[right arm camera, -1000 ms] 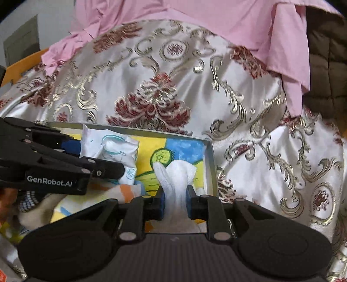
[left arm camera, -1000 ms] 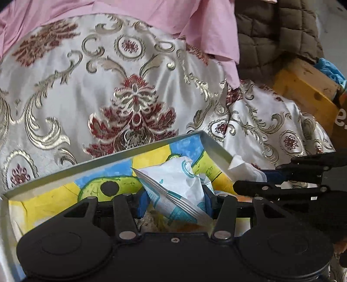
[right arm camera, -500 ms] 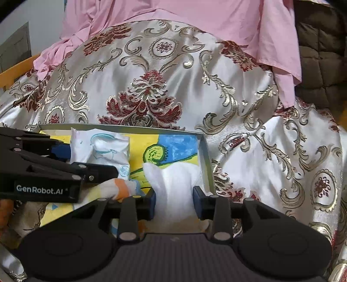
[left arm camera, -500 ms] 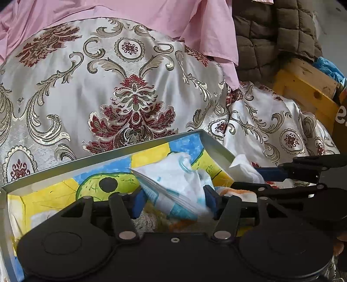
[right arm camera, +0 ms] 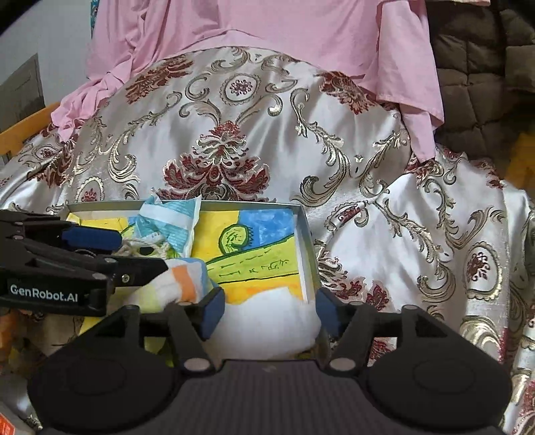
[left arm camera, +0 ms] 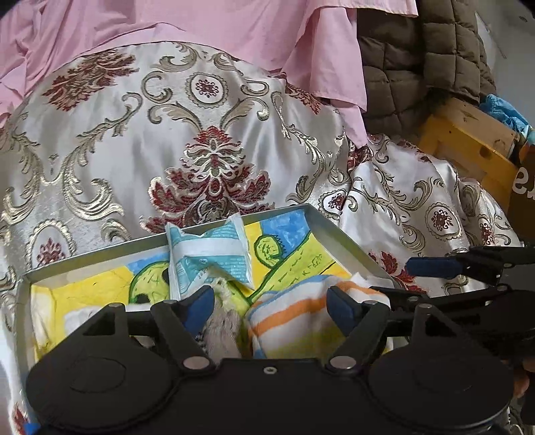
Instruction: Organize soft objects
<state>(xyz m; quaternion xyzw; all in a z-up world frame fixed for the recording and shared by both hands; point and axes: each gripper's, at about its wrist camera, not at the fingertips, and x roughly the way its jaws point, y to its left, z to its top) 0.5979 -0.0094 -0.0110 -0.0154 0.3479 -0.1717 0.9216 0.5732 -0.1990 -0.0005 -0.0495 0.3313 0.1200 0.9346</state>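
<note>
A shallow grey box with a yellow, green and blue drawing on its floor rests on the brocade cover; it also shows in the right wrist view. A white and blue tissue packet leans on its far wall, free, and shows in the right wrist view. My left gripper is open over a grey fuzzy piece and a striped orange cloth. My right gripper is open around a white cloth lying at the box's near right corner.
A silver, gold and red brocade cover rises behind the box, with pink cloth over it. A brown quilted jacket and a yellow wooden frame stand at the right.
Both grippers opened. The left let go of the tissue packet, which now leans on the far wall. The right let go of the white cloth, which settled in the box corner.
</note>
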